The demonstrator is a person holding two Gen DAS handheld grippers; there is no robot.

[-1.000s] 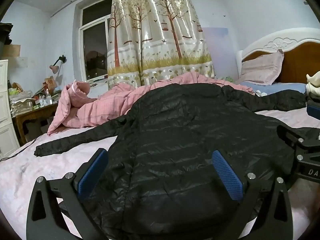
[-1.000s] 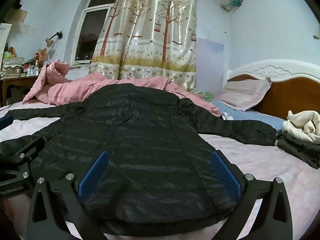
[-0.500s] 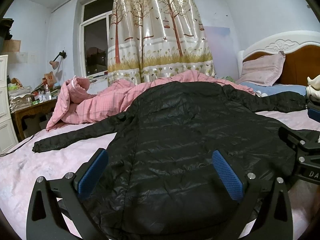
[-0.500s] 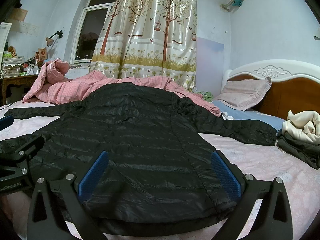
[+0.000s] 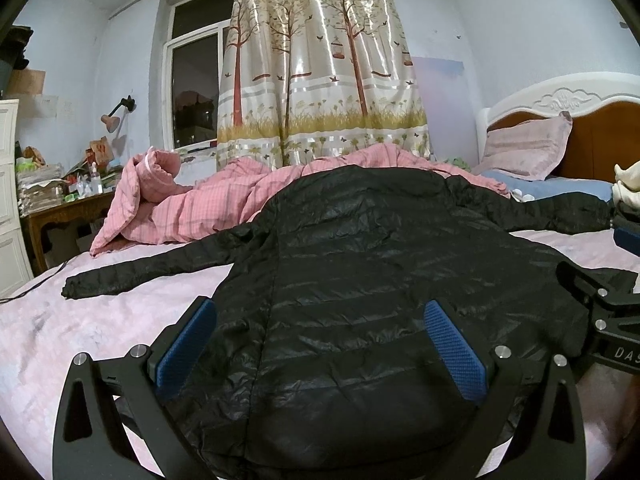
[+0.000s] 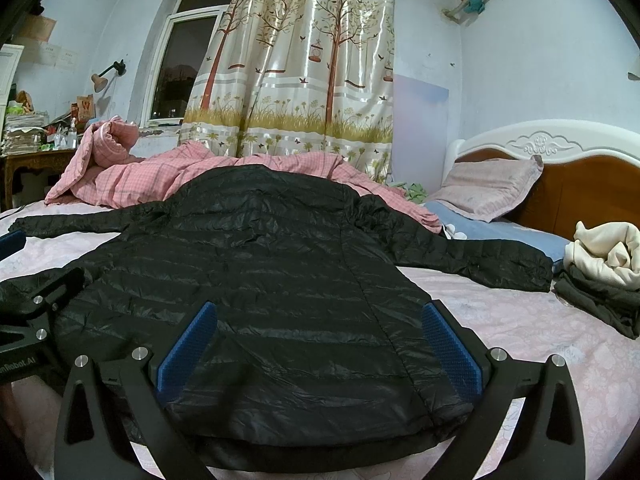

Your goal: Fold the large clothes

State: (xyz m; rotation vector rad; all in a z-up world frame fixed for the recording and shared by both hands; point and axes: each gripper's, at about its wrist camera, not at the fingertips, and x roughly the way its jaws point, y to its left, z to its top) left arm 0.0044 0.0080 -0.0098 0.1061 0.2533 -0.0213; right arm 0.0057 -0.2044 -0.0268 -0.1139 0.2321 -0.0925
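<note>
hovering low over the bed [image 6: 560, 344], we hold our left tongs [image 5: 320, 344] and right tongs [image 6: 318, 340] spread wide and empty — each above the near hem of the black puffer jacket [image 6: 272, 264], laid flat, sleeves spread, pink quilt [image 5: 208, 208] behind

Dim, cool indoor light, sharp focus, glare on the curtain [image 5: 320, 60], fisheye-bent dark corners.

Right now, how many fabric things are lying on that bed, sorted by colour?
Black: 2, the puffer jacket and a folded dark garment
Pink: 2, the checked quilt and the pillow
Cream: 1, a bundled garment
Blue: 1, a pillow or cover
Total: 6
</note>
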